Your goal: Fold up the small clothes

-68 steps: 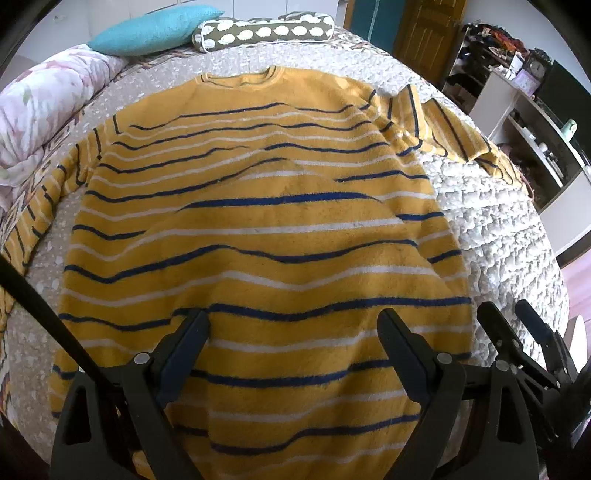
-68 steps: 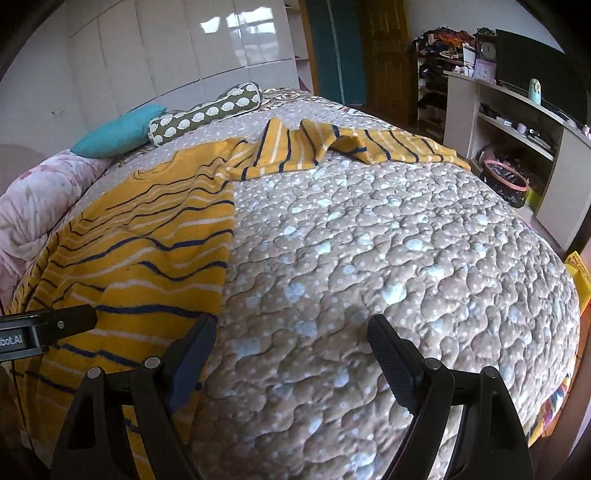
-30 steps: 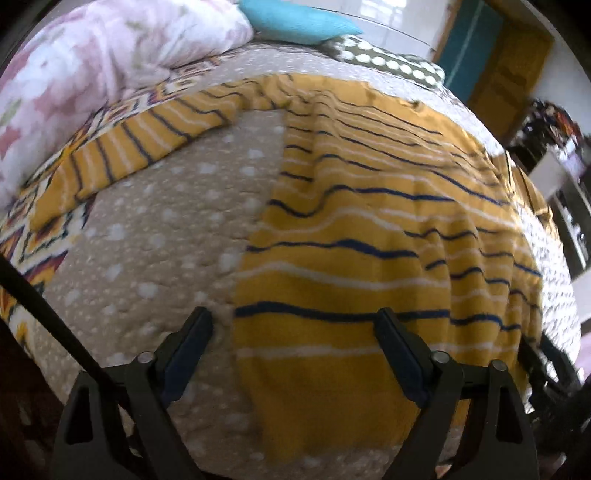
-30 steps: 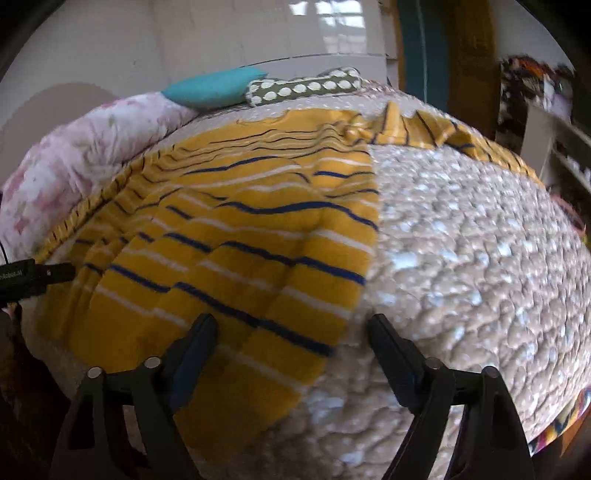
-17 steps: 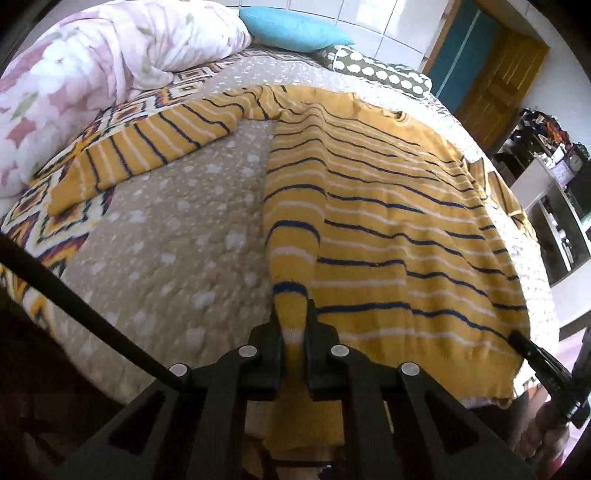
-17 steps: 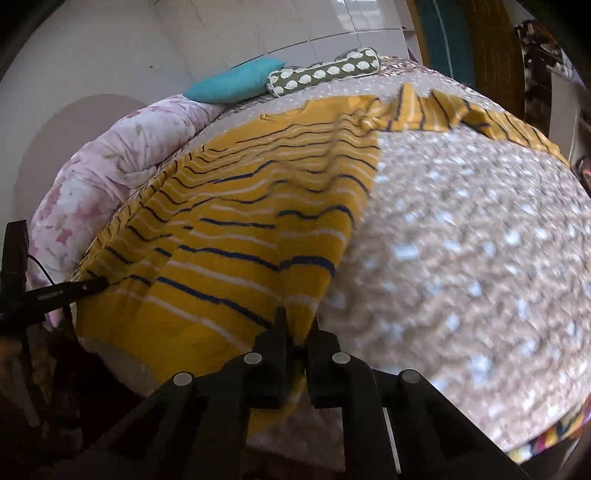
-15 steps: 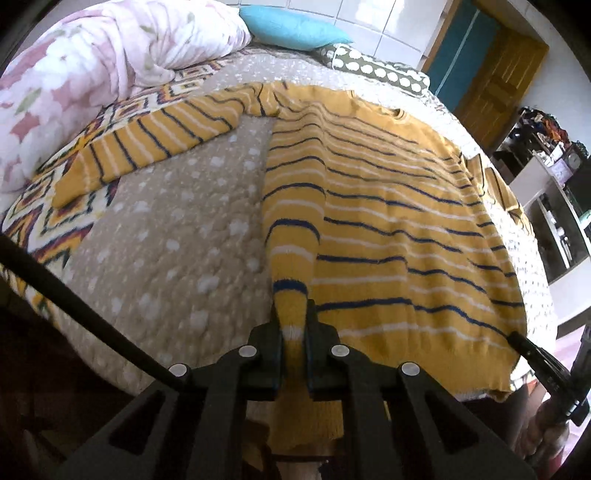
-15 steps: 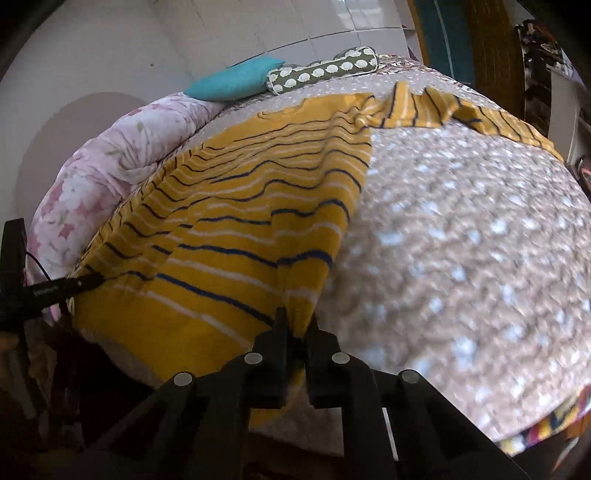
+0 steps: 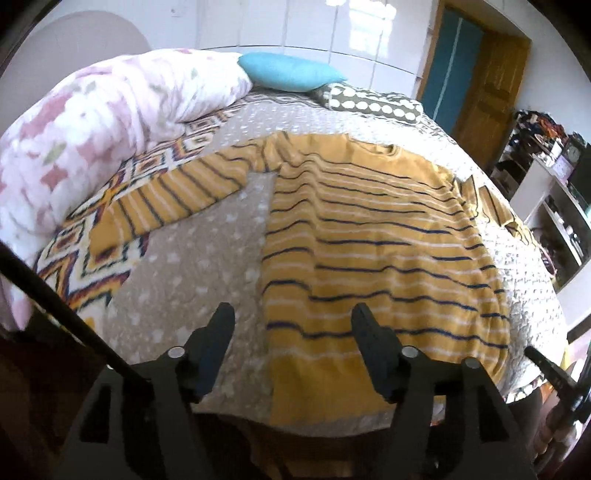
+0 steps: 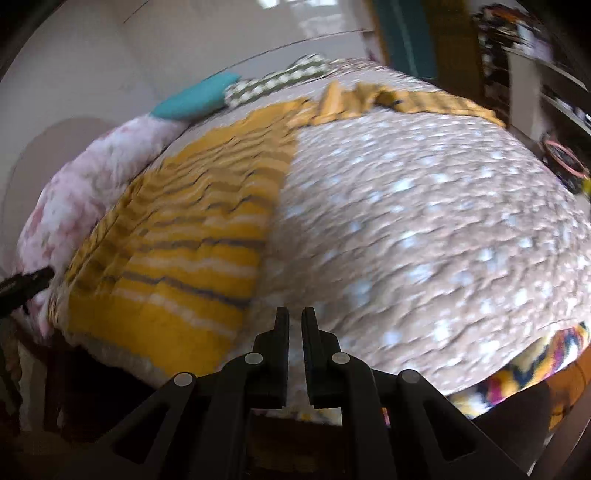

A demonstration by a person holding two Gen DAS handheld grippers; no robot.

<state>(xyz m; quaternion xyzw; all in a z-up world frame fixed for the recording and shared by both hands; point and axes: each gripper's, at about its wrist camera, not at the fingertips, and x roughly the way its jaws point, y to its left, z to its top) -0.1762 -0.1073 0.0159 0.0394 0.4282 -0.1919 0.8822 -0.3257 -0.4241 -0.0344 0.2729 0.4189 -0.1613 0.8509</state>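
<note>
Now | left claw (image 9: 291,325): spread, just been opening, nothing pinched | right claw (image 10: 295,325): pressed together, empty | striped sweater (image 9: 369,236): flat on bed (image 9: 199,258), frame centre, hem nearest claws

A made-up bed in a bedroom, bedding heaped at its head

A beige quilted bedspread with white dots (image 9: 207,251) covers the mattress, over a zigzag-patterned blanket in orange, white and dark tones (image 9: 85,273). A bunched pink floral duvet (image 9: 96,122) lies along the left side. At the head sit a plain teal cushion (image 9: 291,72) and, just beside it, an olive bolster with white spots (image 9: 373,103). Behind stand glossy white wardrobe panels (image 9: 317,26) and a brown wooden door (image 9: 487,81); white open shelving (image 9: 554,218) stands at the right.
</note>
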